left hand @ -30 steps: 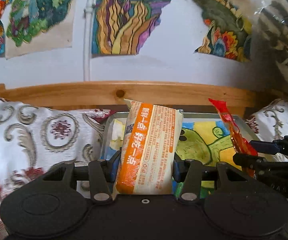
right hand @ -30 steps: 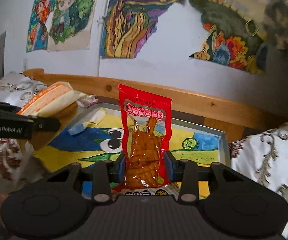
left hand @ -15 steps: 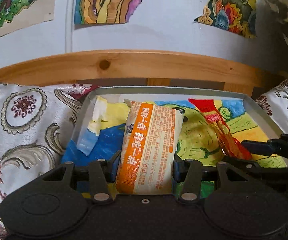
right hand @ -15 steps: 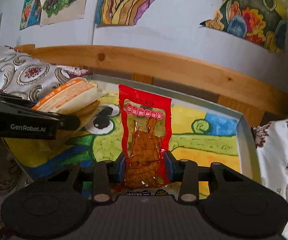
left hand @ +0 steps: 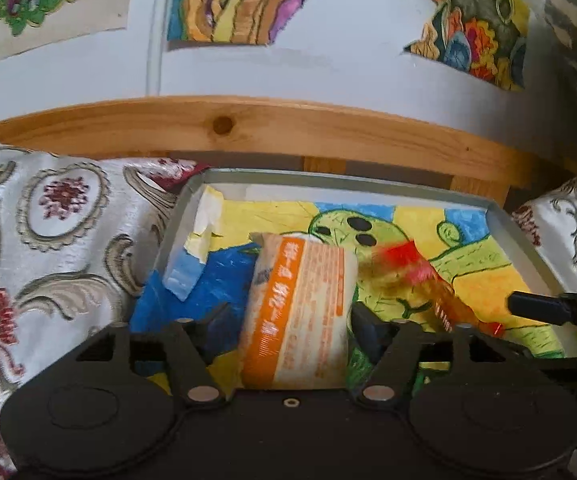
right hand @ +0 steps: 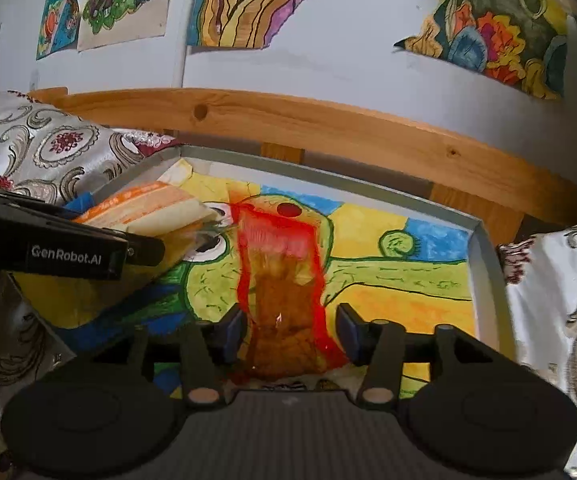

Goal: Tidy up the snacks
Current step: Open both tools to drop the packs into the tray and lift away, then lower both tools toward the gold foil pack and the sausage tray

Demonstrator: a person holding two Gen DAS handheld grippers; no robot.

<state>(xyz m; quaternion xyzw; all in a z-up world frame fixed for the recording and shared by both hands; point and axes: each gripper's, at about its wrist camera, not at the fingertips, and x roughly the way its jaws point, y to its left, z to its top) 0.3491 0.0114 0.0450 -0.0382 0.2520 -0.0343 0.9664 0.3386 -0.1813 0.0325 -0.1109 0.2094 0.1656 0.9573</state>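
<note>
An orange-and-white snack packet point(left hand: 300, 312) stands between the jaws of my left gripper point(left hand: 290, 320). The jaws are opening and a gap shows beside the left pad. A red packet of brown snack strips point(right hand: 284, 300), motion-blurred, is between the jaws of my right gripper point(right hand: 291, 328). These jaws are opening too, with gaps on both sides. Both packets are over the grey tray point(left hand: 328, 182) lined with a bright frog drawing. The red packet point(left hand: 420, 276) shows blurred to the right of the orange one. The left gripper's finger point(right hand: 88, 248) and the orange packet point(right hand: 152, 208) enter the right wrist view from the left.
Patterned cushions point(left hand: 48, 240) point(right hand: 560, 300) flank the tray on both sides. A wooden rail point(left hand: 288, 128) runs behind it, below a white wall with drawings. The right gripper's finger point(left hand: 536, 304) reaches in over the tray's right part.
Both grippers came down over the tray. Both pairs of jaws have spread off their packets. The red packet is now blurred and leaning away.
</note>
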